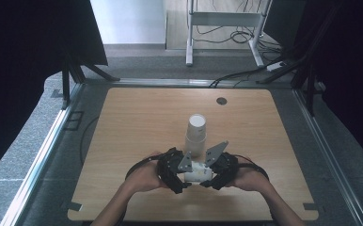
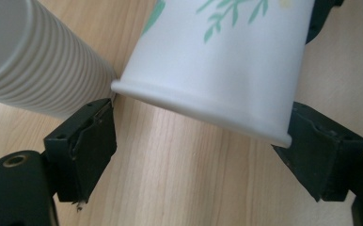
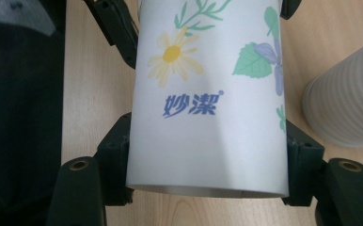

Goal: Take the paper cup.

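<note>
A white paper cup printed with flowers and blue lettering lies on its side just above the wooden table, between both grippers. My right gripper is shut on it. In the right gripper view its jaws press both sides of the cup near the base, right gripper. My left gripper is at the cup's rim end. In the left gripper view the rim sits between the spread jaws, and the pads do not press it, left gripper.
A stack of ribbed white cups stands upright just behind the grippers, close beside the held cup. A round grommet sits near the table's far edge. A white desk frame and cables lie on the floor beyond.
</note>
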Tool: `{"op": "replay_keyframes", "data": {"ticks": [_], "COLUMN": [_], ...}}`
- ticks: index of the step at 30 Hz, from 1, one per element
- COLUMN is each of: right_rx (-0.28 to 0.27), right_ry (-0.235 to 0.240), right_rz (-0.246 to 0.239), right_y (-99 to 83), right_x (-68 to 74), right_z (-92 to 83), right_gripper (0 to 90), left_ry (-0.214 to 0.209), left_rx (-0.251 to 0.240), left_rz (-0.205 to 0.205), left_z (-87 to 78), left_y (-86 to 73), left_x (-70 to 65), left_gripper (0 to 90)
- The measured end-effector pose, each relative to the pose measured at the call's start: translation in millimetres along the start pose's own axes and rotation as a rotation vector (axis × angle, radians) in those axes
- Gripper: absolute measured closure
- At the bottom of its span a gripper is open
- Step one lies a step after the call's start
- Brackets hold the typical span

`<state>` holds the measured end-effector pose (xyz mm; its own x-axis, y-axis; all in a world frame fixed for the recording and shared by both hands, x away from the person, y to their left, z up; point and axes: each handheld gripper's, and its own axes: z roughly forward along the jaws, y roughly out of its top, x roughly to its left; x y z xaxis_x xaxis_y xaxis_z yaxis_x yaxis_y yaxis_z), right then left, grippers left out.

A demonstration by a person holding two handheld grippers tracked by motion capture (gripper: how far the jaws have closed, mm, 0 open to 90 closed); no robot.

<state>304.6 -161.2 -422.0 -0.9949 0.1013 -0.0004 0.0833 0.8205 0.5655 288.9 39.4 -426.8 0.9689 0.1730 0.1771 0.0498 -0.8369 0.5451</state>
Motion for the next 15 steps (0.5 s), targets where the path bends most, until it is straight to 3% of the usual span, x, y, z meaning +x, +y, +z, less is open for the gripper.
{"op": "replay_keyframes", "data": {"ticks": [1, 2, 3, 4, 10, 15], "right_rx": [-0.014, -0.014, -0.043, -0.043, -0.136, -0.191], "right_ry": [0.004, 0.004, -0.001, -0.001, -0.007, -0.008], "right_rz": [0.002, 0.002, 0.001, 0.001, 0.0, -0.009], "right_y": [-0.7, -0.7, -2.0, -2.0, -8.4, -12.4], "right_x": [-0.1, -0.1, -0.3, -0.3, 0.3, 2.0], "right_z": [-1.4, -1.4, -4.1, -4.1, -9.2, -10.7], "right_gripper": [35.0, 35.0, 35.0, 35.0, 34.9, 35.0], "left_ry": [-0.018, -0.018, -0.031, -0.031, -0.067, -0.092], "left_rx": [-0.054, -0.054, -0.105, -0.105, -0.253, -0.32], "left_rz": [-0.019, -0.019, -0.043, -0.043, -0.097, -0.123], "left_z": [-4.1, -4.1, -7.7, -7.7, -17.0, -18.4], "left_y": [-4.3, -4.3, -8.2, -8.2, -19.5, -26.4], "left_x": [2.5, 2.5, 3.9, 3.9, 5.1, 5.5], "left_gripper": [14.2, 14.1, 14.1, 14.0, 14.0, 14.0]}}
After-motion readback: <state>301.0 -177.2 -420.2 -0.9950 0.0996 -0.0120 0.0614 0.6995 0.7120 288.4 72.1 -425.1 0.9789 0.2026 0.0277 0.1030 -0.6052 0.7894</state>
